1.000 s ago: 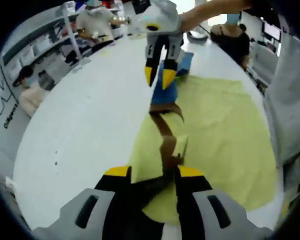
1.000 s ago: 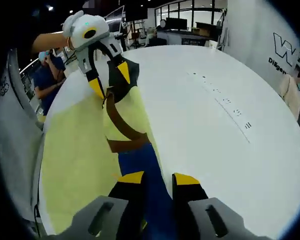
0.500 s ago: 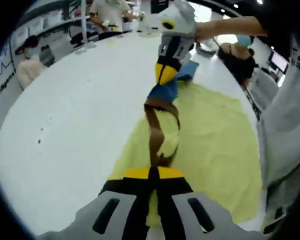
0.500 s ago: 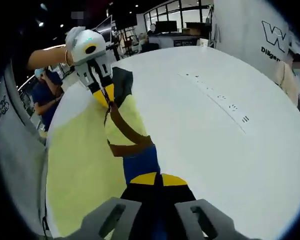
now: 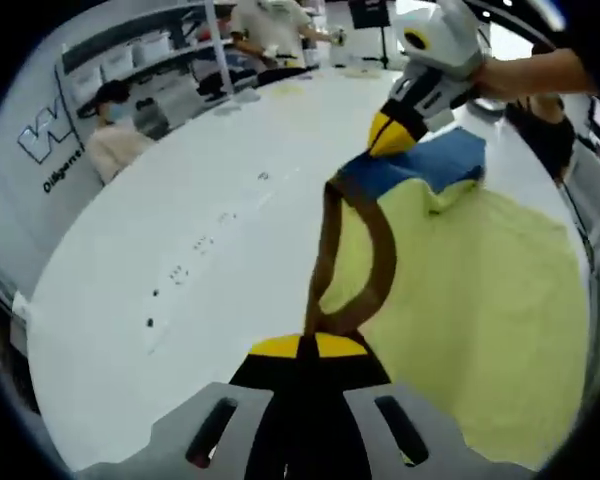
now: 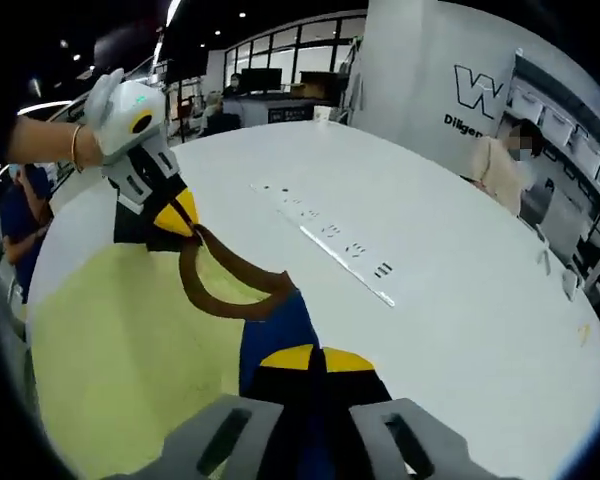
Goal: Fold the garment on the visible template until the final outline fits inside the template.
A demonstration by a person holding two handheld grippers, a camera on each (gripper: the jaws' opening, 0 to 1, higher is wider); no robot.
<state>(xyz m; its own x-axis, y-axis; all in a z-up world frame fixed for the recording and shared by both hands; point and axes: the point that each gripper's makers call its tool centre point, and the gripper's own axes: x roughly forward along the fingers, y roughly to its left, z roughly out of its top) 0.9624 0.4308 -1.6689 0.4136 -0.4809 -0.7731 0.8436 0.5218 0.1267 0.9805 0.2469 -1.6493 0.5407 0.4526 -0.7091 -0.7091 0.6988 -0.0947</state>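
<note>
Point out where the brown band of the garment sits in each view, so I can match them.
Left gripper view: the brown band loops up the centre, from the left gripper toward the right gripper.
Right gripper view: it curves left of centre, between both grippers.
Shared landmark: the yellow template on the white table.

You have open room over the white table [image 5: 180,200] on the side away from the yellow template [image 5: 480,300]; only a line of small dark marks [image 6: 330,235] lies flat there. Between your left gripper [image 5: 300,345] and right gripper [image 6: 305,355] the garment [image 5: 355,240] hangs lifted, its brown band looping across that gap. Far across the table, seated people [image 6: 500,165] and shelving [image 5: 150,55] close the edge.
</note>
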